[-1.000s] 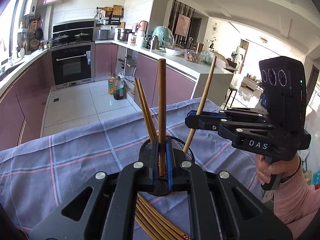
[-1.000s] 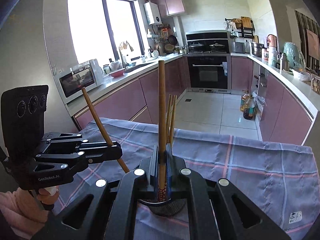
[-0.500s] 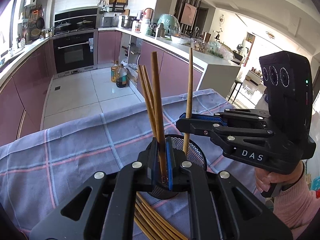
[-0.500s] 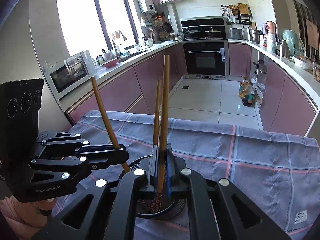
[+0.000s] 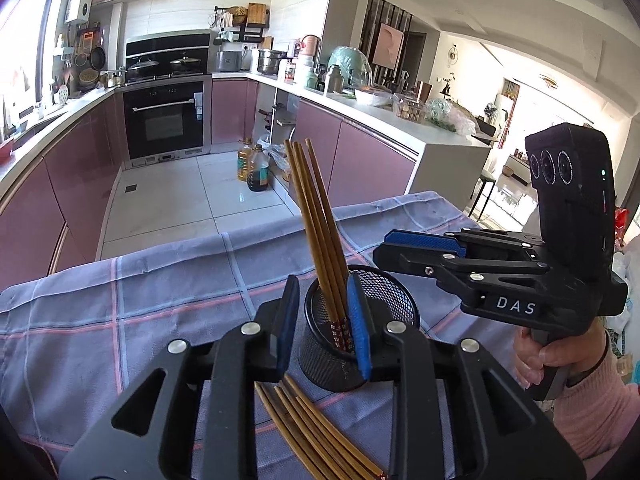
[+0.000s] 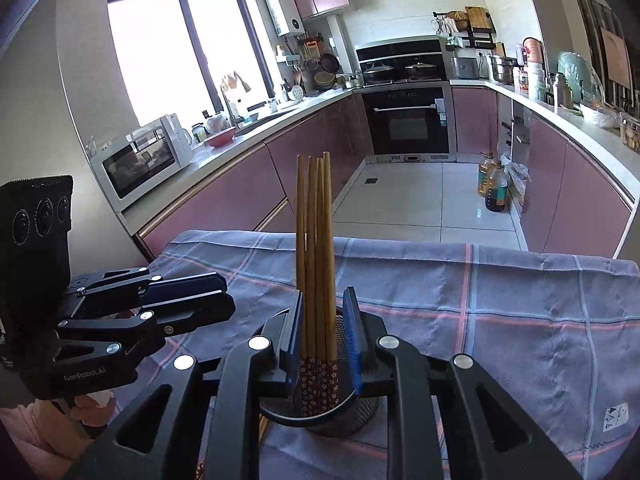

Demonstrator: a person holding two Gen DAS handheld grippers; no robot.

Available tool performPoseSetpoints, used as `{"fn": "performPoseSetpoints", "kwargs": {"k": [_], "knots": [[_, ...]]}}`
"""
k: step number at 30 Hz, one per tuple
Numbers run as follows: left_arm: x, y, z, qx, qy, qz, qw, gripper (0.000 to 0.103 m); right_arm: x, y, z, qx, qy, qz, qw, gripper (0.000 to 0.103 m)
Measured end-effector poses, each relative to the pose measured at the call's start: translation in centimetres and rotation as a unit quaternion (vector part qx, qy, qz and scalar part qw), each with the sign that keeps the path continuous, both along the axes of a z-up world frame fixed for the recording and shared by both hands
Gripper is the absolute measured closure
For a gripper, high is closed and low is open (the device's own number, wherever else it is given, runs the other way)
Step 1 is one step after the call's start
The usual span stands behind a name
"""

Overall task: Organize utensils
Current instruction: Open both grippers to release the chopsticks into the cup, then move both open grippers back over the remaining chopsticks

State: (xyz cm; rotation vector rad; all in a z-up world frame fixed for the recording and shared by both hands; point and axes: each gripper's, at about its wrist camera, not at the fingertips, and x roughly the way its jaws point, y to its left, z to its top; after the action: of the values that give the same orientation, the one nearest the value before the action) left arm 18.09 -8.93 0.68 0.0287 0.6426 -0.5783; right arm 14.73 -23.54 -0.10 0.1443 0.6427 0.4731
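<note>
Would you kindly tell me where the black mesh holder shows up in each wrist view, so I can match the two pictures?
Left wrist view: the black mesh holder sits lower centre, just beyond the fingers, chopsticks standing in it.
Right wrist view: the holder sits bottom centre, partly hidden behind the fingers.
Shared landmark: the black built-in oven in the kitchen beyond.

Table covered by blue-purple checked cloth (image 5: 120, 320) with pink lines. Black mesh cup (image 5: 384, 292) stands on it, centre-near. Loose bundle of chopsticks (image 5: 320, 436) lies flat on the cloth, just nearer than the cup.
</note>
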Motion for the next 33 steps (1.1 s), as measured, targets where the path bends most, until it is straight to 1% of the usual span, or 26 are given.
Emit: {"fn": "performPoseSetpoints", "kwargs": {"k": [2, 4, 6, 8, 11, 17, 23, 27, 30, 33], "knots": [[-1.3, 0.8, 0.3, -0.004, -0.015, 0.003, 0.9999, 0.07, -1.5, 0.1, 0.5, 0.003, -0.016, 0.011, 1.0, 0.076], [-2.6, 1.6, 0.3, -0.008, -0.027, 0.0, 0.9996, 0.065, -3.2, 0.2, 0.8, 0.006, -0.029, 0.026, 0.999, 0.071], [-3.9, 2.3, 0.1, -0.003, -0.036, 0.001, 0.9994, 0.062, -4.8, 0.6, 0.9, 0.005, -0.037, 0.043, 0.998, 0.068], [-4.9, 3.1, -0.7, 0.005, -0.034, 0.005, 0.9994, 0.062, -6.2, 1.2, 0.5, -0.003, -0.037, 0.061, 0.997, 0.066], [-6.0, 3.9, -2.4, 0.015, -0.016, 0.01, 0.9997, 0.061, -7.2, 2.1, -1.1, -0.015, -0.015, 0.076, 0.997, 0.065], [-7.2, 4.7, -6.9, 0.035, 0.04, 0.018, 0.9984, 0.061, -7.5, 3.9, -5.7, -0.024, 0.055, 0.092, 0.994, 0.065], [-7.6, 5.2, -10.8, 0.043, 0.088, 0.031, 0.9947, 0.061, -7.8, 5.5, -8.2, -0.046, 0.089, 0.087, 0.991, 0.065], [-7.8, 4.8, -11.8, 0.053, 0.096, 0.031, 0.9935, 0.061, -8.2, 6.1, -8.9, -0.059, 0.096, 0.083, 0.99, 0.065], [-8.0, 4.2, -12.2, 0.071, 0.093, 0.034, 0.9925, 0.061, -8.3, 6.6, -9.4, -0.068, 0.099, 0.08, 0.99, 0.065], [-7.9, 3.8, -12.4, 0.08, 0.094, 0.032, 0.9918, 0.061, -8.2, 6.6, -9.6, -0.075, 0.1, 0.077, 0.989, 0.065]]}}
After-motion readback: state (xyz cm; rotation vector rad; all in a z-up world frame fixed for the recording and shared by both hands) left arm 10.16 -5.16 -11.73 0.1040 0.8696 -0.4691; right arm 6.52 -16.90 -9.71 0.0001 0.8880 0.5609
